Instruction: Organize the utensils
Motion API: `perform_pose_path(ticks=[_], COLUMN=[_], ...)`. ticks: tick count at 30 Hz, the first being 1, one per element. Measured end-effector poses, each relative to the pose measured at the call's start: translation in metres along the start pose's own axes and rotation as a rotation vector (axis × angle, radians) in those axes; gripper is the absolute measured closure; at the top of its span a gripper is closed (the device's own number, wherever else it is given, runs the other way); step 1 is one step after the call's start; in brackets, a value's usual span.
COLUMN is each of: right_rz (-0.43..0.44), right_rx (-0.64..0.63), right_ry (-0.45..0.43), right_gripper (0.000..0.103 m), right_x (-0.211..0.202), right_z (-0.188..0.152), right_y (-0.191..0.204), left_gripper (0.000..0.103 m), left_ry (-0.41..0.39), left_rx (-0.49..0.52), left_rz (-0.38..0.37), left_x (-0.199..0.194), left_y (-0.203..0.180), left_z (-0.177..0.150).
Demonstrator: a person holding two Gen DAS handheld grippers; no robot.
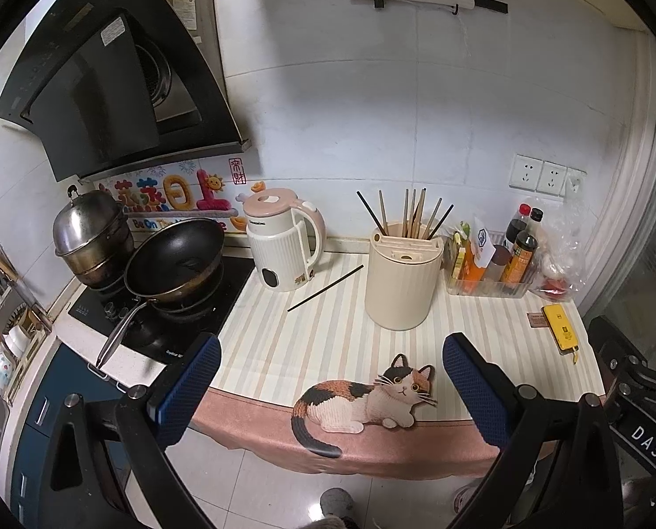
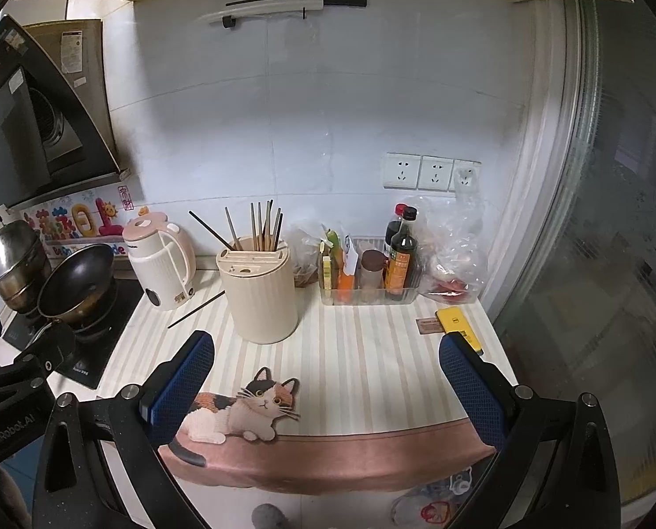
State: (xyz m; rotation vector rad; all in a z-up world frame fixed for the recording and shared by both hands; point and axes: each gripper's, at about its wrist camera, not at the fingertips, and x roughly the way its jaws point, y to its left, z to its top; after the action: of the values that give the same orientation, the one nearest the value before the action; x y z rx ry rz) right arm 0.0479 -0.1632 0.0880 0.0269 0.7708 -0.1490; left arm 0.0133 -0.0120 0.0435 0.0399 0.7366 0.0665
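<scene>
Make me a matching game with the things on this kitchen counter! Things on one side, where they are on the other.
Things:
1. Loose chopstick
2. Wok
3. Bottles
4. Yellow thing

Places:
A. In a clear tray by the wall
B. On the stove
C. Flat on the striped mat, between kettle and holder
D. At the mat's right edge, under the sockets

Pairs: 1-C, 2-B, 3-A, 4-D

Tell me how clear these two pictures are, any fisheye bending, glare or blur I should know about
Left wrist view: strong fisheye bending, the range hood bows outward; the loose chopstick and utensil holder are sharp; corners go black. Right wrist view: same curvature, dim bluish light on the wall; the glass door at the right looks hazy and washed out.
</scene>
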Motion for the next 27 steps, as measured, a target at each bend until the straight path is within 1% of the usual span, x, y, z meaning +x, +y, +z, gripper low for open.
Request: perform_pose_path(ticks=[27], right_rz=[-0.009], right_rx=[-0.030], right_ry=[-0.001], right_gripper=[0.000], right_x=[0.0055], right_z=[0.0035], right_y=[0.0045], left_gripper=[0.000], left_ry=[0.000], left_rx=[-0.006], left_rz=[-0.002], left_x=[0.0000], left_y=[0.0029], left_z=[0.0005])
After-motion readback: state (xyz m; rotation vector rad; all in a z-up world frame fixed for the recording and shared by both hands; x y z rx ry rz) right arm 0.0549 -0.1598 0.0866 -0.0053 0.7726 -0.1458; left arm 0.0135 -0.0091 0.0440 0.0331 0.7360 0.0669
